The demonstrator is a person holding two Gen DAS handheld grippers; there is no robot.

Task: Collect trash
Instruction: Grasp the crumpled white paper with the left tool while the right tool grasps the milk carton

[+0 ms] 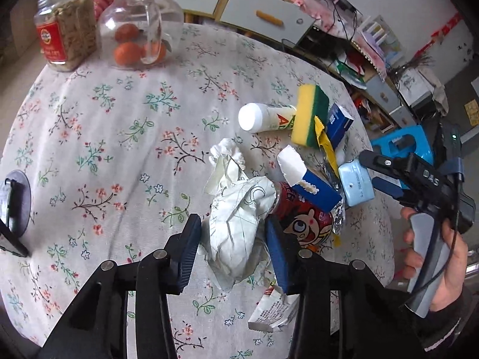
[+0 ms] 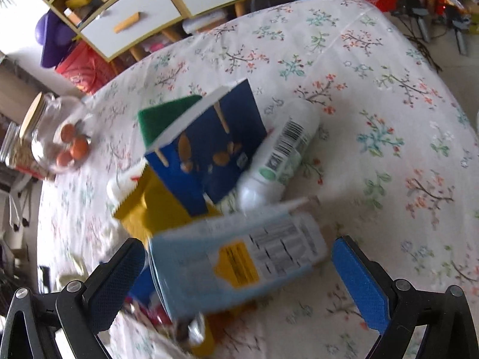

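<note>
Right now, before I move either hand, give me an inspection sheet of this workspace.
Surface: table with floral cloth.
Job's things: crumpled paper, red snack wrapper, blue carton, light blue pack, white bottle, heaped together.
Clutter: sponge, glass jar with oranges, second jar.
Grippers: left gripper open, straddling the crumpled paper; right gripper open around the light blue pack.
Cables: one trailing from the right gripper's handle.
Surroundings: cabinets, cluttered shelves.
</note>
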